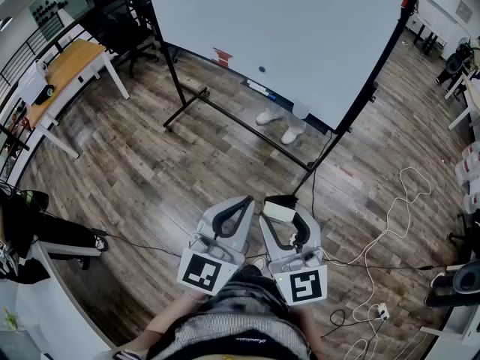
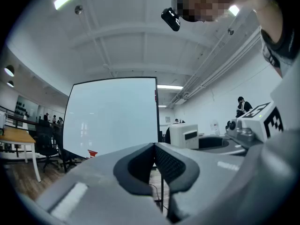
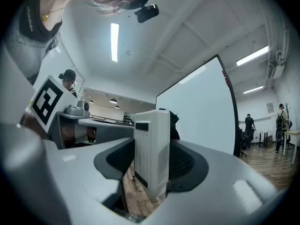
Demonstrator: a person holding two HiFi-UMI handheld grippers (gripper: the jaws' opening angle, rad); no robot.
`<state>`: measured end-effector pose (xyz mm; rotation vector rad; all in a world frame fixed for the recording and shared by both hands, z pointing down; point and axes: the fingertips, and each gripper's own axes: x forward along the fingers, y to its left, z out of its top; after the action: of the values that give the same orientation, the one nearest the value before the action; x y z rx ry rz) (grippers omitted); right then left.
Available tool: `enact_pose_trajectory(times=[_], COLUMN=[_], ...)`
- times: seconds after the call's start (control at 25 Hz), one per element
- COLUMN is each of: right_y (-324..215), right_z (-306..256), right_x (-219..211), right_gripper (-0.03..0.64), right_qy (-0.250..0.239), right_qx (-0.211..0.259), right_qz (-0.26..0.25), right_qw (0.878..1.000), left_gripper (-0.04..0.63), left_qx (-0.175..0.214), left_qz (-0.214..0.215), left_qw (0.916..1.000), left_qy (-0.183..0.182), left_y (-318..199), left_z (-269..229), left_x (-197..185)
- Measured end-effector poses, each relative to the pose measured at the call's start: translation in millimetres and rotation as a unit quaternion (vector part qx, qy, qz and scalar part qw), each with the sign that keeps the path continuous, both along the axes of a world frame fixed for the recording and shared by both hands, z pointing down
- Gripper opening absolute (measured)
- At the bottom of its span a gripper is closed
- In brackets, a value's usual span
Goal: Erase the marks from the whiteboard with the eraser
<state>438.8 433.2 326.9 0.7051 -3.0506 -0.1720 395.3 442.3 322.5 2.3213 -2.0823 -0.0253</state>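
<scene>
The right gripper [image 3: 151, 165] fingers hold the white plastic block eraser [image 3: 151, 135], far from the big, nearly clean white whiteboard [image 1: 300, 28]. The left gripper [image 2: 153, 146] fingers touch, empty.

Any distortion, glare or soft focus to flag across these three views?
Head view: heavy fisheye curves the whiteboard; light is even, no glare. Left gripper view: black round vignette, the left hand-held gripper looks soft up close. Right gripper view: same vignette, a ceiling strip light blown out, the eraser in the right hand-held gripper reasonably sharp.
</scene>
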Motion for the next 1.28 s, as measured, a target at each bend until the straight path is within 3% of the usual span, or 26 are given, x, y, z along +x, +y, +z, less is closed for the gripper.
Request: enact_pose_trajectory(times=[0.48,0.76,0.96,1.28], right_y=[-23,-48,-89,-180], right_z=[11,23,32,21], right_x=[16,8,-21,-89], right_gripper=[0.216,0.216,0.216,0.216], right_qy=[-0.007,0.000,0.006,-0.014], right_qx=[-0.020,-0.033,-0.037,-0.021], right_qz=[-0.014,0.001,0.024,0.081], right_qw=[1.000,0.999,0.999,0.996], left_gripper=[0.003,0.003,0.003,0.003], left_qx=[-0.011,-0.020,-0.019,-0.003], left_qz=[-0.011,-0.006,0.021,0.100], left_qw=[0.9998,0.9996,0.9992,0.9947], left_qy=[0.013,0.017,0.028,0.024], left_y=[-19,-43,-88,-183], left_z=[21,31,40,29], left_x=[11,-5,-31,-89])
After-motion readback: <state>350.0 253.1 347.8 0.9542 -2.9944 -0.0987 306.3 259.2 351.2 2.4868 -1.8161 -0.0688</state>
